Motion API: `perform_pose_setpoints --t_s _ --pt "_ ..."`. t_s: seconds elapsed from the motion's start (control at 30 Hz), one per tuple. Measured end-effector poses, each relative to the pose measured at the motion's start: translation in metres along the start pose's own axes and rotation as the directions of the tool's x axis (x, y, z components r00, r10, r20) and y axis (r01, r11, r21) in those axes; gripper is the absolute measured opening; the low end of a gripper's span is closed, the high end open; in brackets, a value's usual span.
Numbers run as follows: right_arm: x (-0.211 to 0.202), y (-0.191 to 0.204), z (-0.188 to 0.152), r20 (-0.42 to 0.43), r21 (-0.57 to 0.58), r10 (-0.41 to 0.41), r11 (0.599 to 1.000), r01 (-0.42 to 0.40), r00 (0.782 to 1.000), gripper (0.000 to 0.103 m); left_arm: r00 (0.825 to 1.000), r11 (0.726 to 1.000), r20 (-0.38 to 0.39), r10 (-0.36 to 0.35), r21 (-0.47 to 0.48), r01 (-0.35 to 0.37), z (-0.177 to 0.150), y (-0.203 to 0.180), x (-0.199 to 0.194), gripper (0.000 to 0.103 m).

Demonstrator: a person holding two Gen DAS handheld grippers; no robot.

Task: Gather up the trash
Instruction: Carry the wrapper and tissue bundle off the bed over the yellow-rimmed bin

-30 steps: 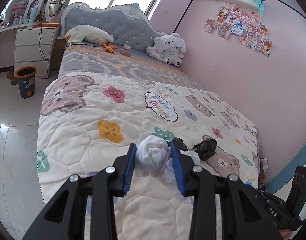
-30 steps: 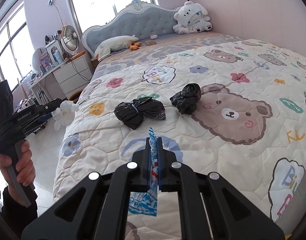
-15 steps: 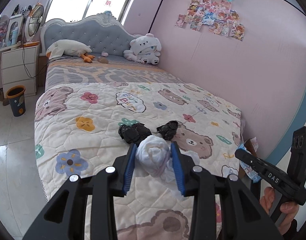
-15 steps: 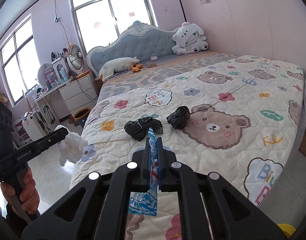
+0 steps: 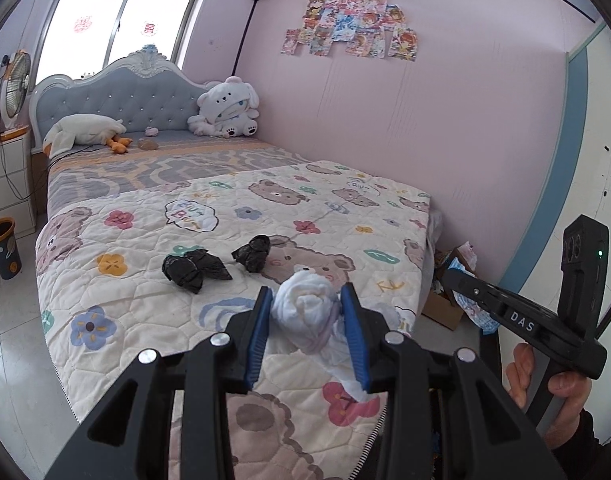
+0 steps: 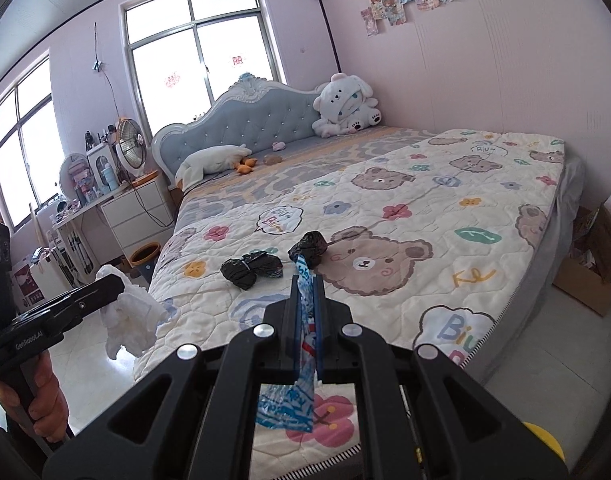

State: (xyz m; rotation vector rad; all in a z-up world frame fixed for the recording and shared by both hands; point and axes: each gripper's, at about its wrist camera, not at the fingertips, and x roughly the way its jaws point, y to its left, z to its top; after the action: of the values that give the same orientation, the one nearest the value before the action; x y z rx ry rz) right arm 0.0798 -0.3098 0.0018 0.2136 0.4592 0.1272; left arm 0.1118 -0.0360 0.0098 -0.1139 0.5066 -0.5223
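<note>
Far to the left, on the floor beside the bed (image 5: 153,308), stands a small dark bin (image 5: 1,250) with an orange rim, and you cannot see what is inside it. In the middle, two black trash bags (image 5: 193,268) lie on the quilt, and nearer, the left gripper (image 5: 307,314) squeezes a white crumpled tissue (image 5: 305,312) between its blue pads. To the right, the right gripper (image 6: 307,316) is closed tight on a blue and white wrapper (image 6: 289,404), and far right on the floor sits an open cardboard box (image 6: 589,276) with papers or packets in it that are too small to tell.
</note>
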Motion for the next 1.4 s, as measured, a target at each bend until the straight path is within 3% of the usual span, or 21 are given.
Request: perform_pose_setpoints --t_s 0.33,0.77,1.1,1.4 --pt "-0.052 -0.041 -0.019 0.009 0.043 -0.079 0.996 0.079 0.997 0.005 0.995 0.991 -0.032 -0.092 0.095 0.095 -0.017 -0.064 0.000 0.033" --pt "-0.097 -0.084 -0.052 -0.023 0.091 -0.159 0.983 0.160 0.987 0.005 0.979 0.974 -0.118 -0.168 0.134 0.183 -0.040 -0.112 0.020 0.034" --pt "-0.114 -0.110 -0.069 -0.032 0.135 -0.189 0.972 0.192 0.981 0.005 0.968 0.960 -0.166 -0.190 0.177 0.219 -0.055 -0.146 0.034 0.034" --pt "-0.114 -0.133 -0.087 -0.085 0.186 -0.213 0.956 0.226 0.973 0.005 0.945 0.938 -0.229 -0.235 0.201 0.282 -0.079 -0.167 0.052 0.034"
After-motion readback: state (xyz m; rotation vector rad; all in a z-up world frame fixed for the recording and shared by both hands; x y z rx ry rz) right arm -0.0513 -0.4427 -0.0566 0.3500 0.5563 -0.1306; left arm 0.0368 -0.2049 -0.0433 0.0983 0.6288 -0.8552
